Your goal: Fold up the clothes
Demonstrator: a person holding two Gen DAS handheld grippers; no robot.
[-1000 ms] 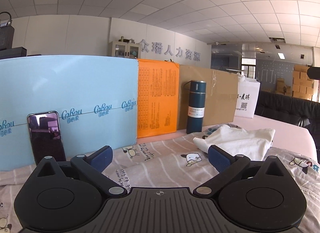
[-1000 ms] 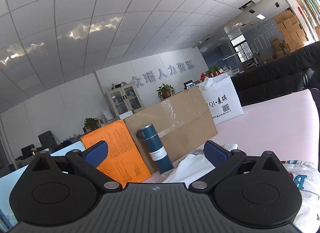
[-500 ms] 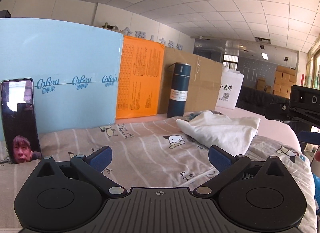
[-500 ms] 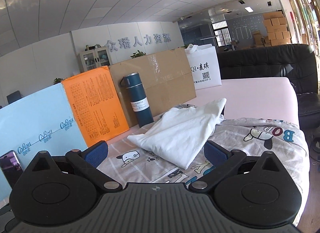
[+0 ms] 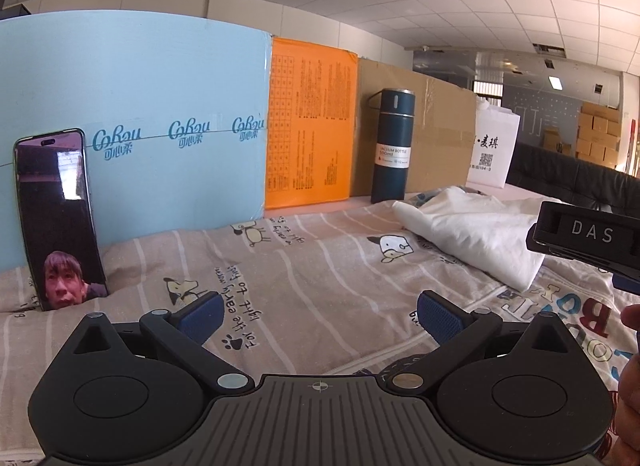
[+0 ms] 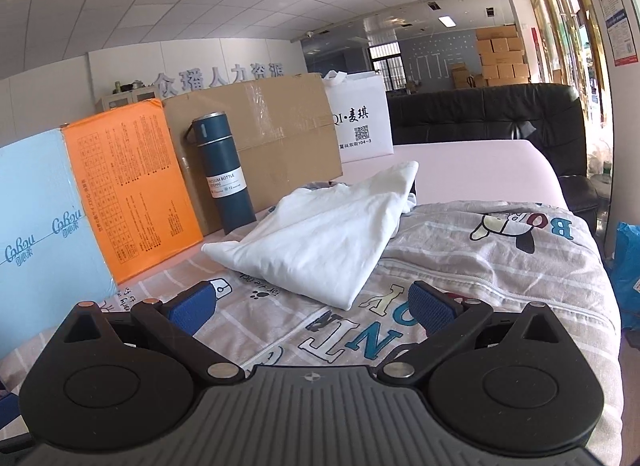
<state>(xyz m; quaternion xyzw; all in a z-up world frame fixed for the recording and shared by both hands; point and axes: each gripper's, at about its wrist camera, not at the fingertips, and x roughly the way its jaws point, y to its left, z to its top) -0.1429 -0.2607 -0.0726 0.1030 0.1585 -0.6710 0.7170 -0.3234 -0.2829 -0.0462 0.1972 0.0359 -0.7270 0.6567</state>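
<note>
A white garment (image 6: pixel 328 234) lies loosely bunched on the cartoon-print sheet (image 6: pixel 460 266); it also shows in the left wrist view (image 5: pixel 476 234) at the right. My right gripper (image 6: pixel 312 308) is open and empty, low over the sheet just in front of the garment. My left gripper (image 5: pixel 320 318) is open and empty over bare sheet (image 5: pixel 320 274), to the left of the garment. The body of the right gripper (image 5: pixel 588 238) shows at the right edge of the left wrist view.
A dark blue vacuum bottle (image 6: pixel 222 173) stands behind the garment. Blue (image 5: pixel 140 125), orange (image 5: pixel 312 125) and cardboard (image 6: pixel 260 133) boxes line the back. A phone (image 5: pixel 56 217) leans on the blue box. A white bag (image 6: pixel 360 121) and black sofa (image 6: pixel 500 113) stand beyond.
Both grippers have tilted down from facing the ceiling and moved lower towards the sheet. The garment now shows larger and closer in the right wrist view. Both stay open.
</note>
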